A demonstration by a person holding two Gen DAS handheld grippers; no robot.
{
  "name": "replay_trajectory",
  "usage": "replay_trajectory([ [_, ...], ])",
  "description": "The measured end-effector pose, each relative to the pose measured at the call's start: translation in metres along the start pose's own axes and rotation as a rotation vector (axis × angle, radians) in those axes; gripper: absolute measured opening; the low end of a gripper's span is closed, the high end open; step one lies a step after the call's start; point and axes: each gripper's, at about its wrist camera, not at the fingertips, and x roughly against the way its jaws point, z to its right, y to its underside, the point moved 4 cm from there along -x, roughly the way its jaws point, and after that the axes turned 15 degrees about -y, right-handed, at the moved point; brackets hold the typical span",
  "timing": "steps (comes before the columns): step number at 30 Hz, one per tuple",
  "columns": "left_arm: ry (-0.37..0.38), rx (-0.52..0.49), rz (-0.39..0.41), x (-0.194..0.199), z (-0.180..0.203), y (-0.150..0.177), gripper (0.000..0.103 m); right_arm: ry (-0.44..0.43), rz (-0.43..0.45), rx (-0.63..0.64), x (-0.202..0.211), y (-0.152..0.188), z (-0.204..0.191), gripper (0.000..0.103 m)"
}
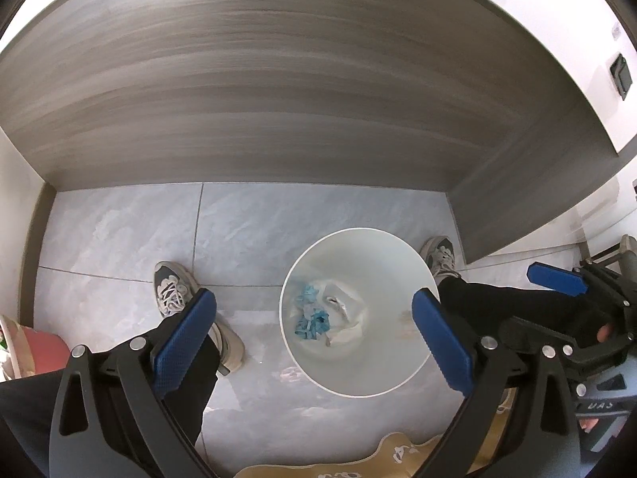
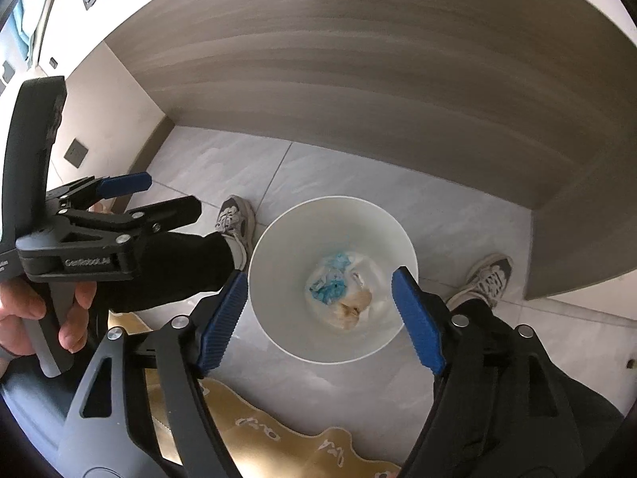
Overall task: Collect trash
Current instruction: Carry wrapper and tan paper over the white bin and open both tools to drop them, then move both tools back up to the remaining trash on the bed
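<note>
Down at the bottom of the white bin (image 2: 278, 286) lies the collected trash: crumpled blue scraps (image 2: 330, 279), a tan wad (image 2: 354, 306) beside them, and pale paper or plastic (image 1: 346, 314) under and around both; the pieces touch one another in one small heap, though the fisheye softens them too much to say what each one is. The bin stands upright on the grey tiled floor (image 1: 131, 231), its open mouth facing up at both cameras.

Above it, the right gripper (image 2: 318, 318) points steeply down with its blue pads set wide to either side of the bin's mouth, nothing between them. The left gripper (image 1: 314, 342) hangs likewise over the bin's left edge, its jaws spread very wide and gripping nothing. In the right wrist view the left gripper shows from the side, and a hand (image 2: 43, 314) wraps its handle.

Two sneakers flank the bin: one (image 1: 175, 290) to the left, well apart from it, and the other (image 1: 440, 257) just beside its right rim. Black trouser legs (image 1: 517, 306) run up from both. Behind stands a grey wood-grain panel (image 1: 278, 79), and a tan mat (image 2: 247, 430) with pale markings lies on the floor nearest the cameras.
</note>
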Motion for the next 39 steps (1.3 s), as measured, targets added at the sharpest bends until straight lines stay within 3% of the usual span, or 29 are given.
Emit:
replay_trajectory([
  [6,0.019,-0.019,0.029,0.011,0.003,0.003,0.097,0.006,0.043,-0.004,0.01,0.0,0.0,0.077],
  [8,0.021,-0.026,0.04,0.017,0.004,0.005,0.097,0.026,0.084,-0.003,0.019,-0.001,0.0,0.095],
  [9,0.022,-0.029,0.045,0.02,0.005,0.006,0.097,0.045,0.114,0.003,0.025,-0.001,-0.001,0.098],
  [23,0.176,-0.111,0.177,0.116,-0.003,0.025,0.097,0.001,0.343,-0.003,0.117,0.002,-0.027,0.098],
  [32,0.196,-0.149,0.434,0.235,-0.015,-0.037,0.097,-0.051,0.596,0.15,0.254,-0.054,-0.089,0.098],
  [39,0.151,-0.179,0.577,0.291,0.002,-0.11,0.097,0.018,0.651,0.182,0.298,-0.123,-0.105,0.098],
])
